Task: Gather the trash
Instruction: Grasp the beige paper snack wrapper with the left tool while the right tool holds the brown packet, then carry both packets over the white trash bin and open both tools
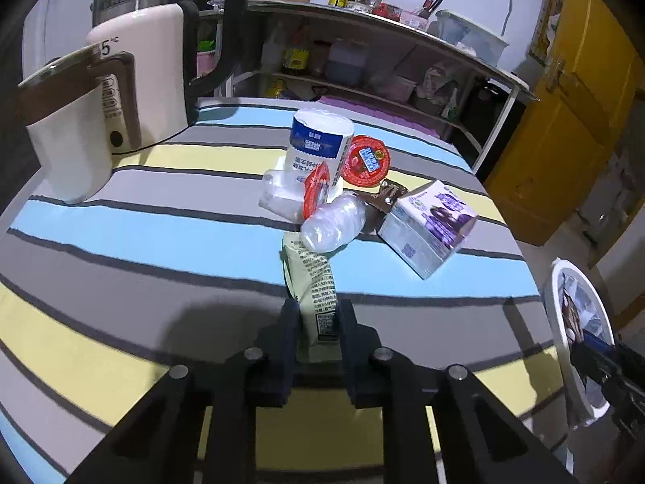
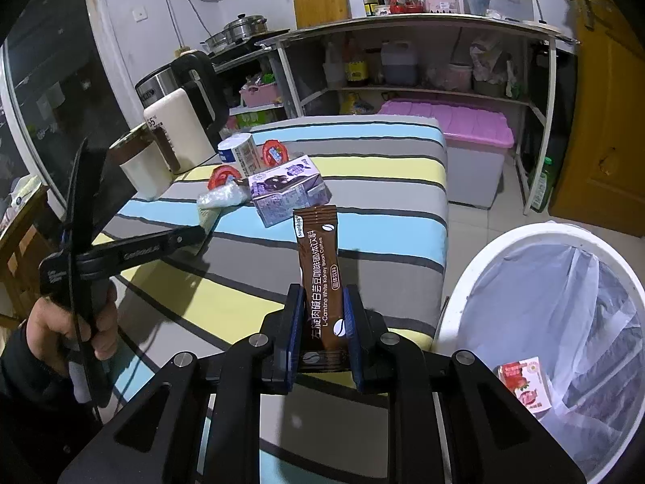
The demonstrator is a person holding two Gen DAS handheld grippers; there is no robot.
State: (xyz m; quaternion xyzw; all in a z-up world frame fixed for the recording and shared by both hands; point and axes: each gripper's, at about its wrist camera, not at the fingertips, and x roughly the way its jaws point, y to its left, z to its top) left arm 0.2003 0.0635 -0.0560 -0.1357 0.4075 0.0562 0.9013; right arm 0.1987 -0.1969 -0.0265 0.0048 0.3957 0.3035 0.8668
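Clamped between the pads of my right claw [image 2: 322, 318] stands a brown coffee sachet [image 2: 319, 266], upright, flat and glossy, its printed face toward the camera. It sits above the edge of the striped surface [image 2: 387, 169], with the white bin [image 2: 455, 282] just beside and below on my right. That bin wears a thin clear liner and already holds a small pink strawberry carton [image 2: 524, 383], so I judge the collecting has begun but is far from finished.

My left claw [image 1: 318, 322] is closed on one end of a pale green wrapper [image 1: 312, 282]; it is limp and crinkled, covered in small print, and its far end lies under the clear plastic bottle [image 1: 334, 224]. It has not been lifted clear of the pile yet.

Left on the surface, all huddled touching one another: the crushed clear bottle lying on its side, a purple and white milk carton [image 1: 427, 226] tipped at an angle, two red-lidded jelly cups [image 1: 367, 159], one on its side, a dark chocolate wrapper [image 1: 387, 195] partly hidden behind the carton, and a white tissue roll [image 1: 318, 141] with a blue band that may not be trash at all. The kettle [image 1: 121, 80] stands well apart at the back left.

As I read it: one piece binned, two in my claws, about five waiting.
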